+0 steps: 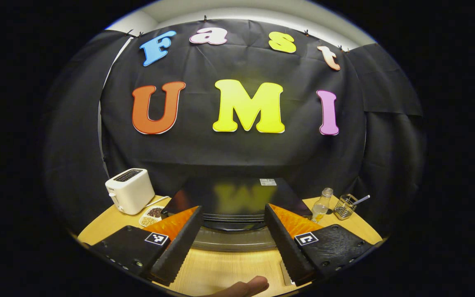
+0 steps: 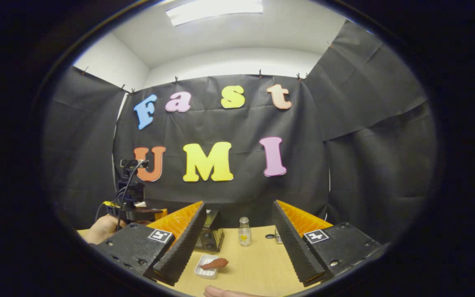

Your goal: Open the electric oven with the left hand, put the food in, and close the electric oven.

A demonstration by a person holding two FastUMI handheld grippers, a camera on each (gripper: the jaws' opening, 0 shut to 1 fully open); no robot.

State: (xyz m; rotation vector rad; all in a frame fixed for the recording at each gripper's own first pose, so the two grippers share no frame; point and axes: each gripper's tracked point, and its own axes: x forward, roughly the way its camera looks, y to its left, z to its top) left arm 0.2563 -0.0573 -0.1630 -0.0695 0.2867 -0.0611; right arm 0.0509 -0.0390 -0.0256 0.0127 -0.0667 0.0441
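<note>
Left tongs (image 1: 233, 231) agape before oven (image 1: 237, 198); food (image 2: 215, 263) on tray (image 2: 203, 270).

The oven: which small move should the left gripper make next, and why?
Probably lower the left gripper toward the oven door. Its fingers stand open above the oven top, holding nothing, and the food lies in its tray.

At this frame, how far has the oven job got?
Nothing looks done yet. In the left gripper view the left gripper is open, poised above the electric oven; whether the door has been opened can't be told. The food lies in its small white tray on the table, ahead of the open right gripper. Left: opening, loading, closing.
</note>
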